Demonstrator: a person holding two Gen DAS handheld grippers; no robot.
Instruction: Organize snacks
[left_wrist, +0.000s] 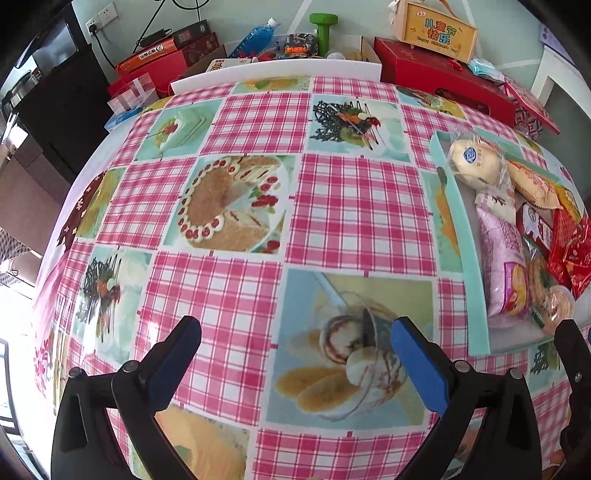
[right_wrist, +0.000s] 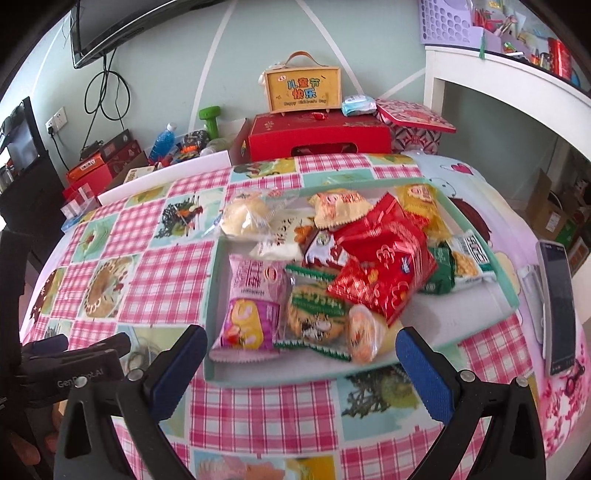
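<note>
On the counter (right_wrist: 155, 258) spread with a pink plaid cloth, a shallow mint-green rectangular tray (right_wrist: 484, 254) holds a heap of wrapped snacks, among them a shiny red foil packet (right_wrist: 384, 266) and a pink plastic bag (right_wrist: 255, 310). The right tongs (right_wrist: 301, 354) gape wide and empty just before the tray's near edge. The left tongs (left_wrist: 295, 343) stand equally wide over bare cloth, the tray (left_wrist: 469, 258) lying off to their right.

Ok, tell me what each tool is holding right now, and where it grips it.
Nothing is held. The left tool is open over bare tablecloth; the right tool is open just short of the snack tray.
</note>
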